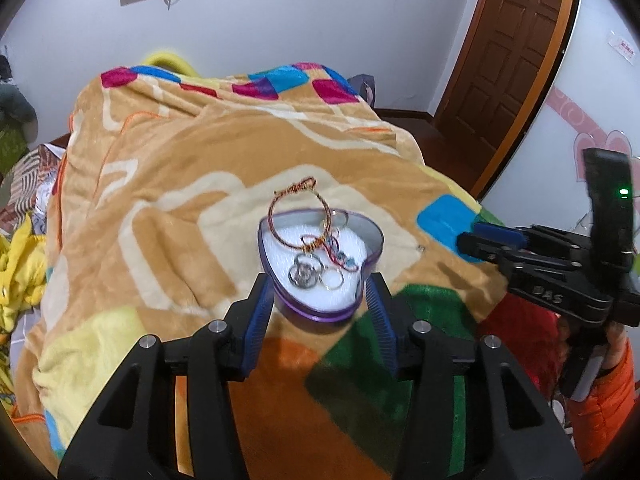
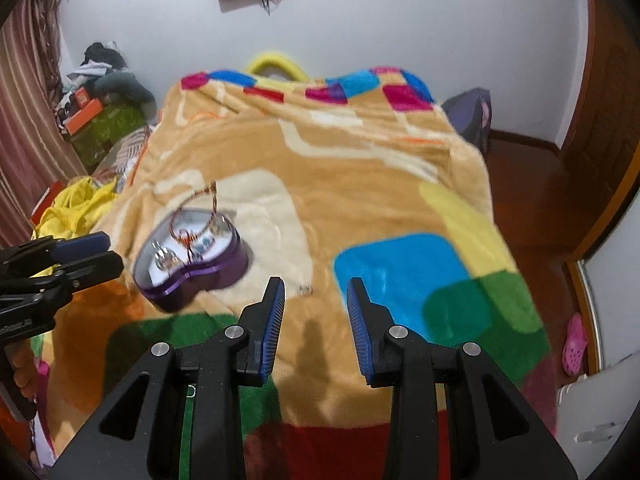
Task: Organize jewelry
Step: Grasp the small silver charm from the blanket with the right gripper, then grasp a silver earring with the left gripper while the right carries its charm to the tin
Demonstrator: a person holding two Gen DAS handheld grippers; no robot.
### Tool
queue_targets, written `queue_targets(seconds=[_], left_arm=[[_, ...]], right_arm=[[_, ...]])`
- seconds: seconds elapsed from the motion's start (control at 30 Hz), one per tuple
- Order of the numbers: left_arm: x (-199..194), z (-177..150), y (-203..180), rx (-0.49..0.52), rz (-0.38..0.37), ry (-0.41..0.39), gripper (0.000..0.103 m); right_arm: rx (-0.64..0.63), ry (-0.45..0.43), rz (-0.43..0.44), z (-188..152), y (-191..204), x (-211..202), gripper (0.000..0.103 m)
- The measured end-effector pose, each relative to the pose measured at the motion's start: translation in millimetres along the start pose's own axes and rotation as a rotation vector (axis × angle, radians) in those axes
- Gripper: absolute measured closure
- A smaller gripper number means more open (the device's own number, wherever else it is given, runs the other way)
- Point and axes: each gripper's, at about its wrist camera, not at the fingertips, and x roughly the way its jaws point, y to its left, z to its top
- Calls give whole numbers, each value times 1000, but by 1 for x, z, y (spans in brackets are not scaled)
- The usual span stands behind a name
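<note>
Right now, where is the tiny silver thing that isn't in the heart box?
The small silver piece lies on the blanket, just right of the purple heart box and just ahead of the open right gripper.

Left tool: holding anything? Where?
Cannot be told: left tool straddles the heart-shaped box's near end, contact unclear. Right tool holds nothing.

The left hand-held gripper [image 1: 318, 292] has fingers spread wide, and the right hand-held gripper [image 2: 316, 292] gapes, gripping nothing.
</note>
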Motion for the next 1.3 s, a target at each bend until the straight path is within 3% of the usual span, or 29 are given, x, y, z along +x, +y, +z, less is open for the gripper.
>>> queue_targets(seconds=[0.4,0.5,0.73,1.23,1.3], left_arm=[[7,-13,7,-30,11,22,56],[8,-15,5,-28,2,27,56],[5,-22,-11,19,-13,37,56],[22,-30,-51,58,-132,143,56],[26,-31,-56,65,-141,158,61]], right_arm=[[-48,66,1,-7,6,36,75],[-41,79,12,-7,5,40,84],[-54,80,-2,-7,9,41,94],[-28,-60,8,-20,9,-30,94],[-20,-71,16,-23,8,-37,94]])
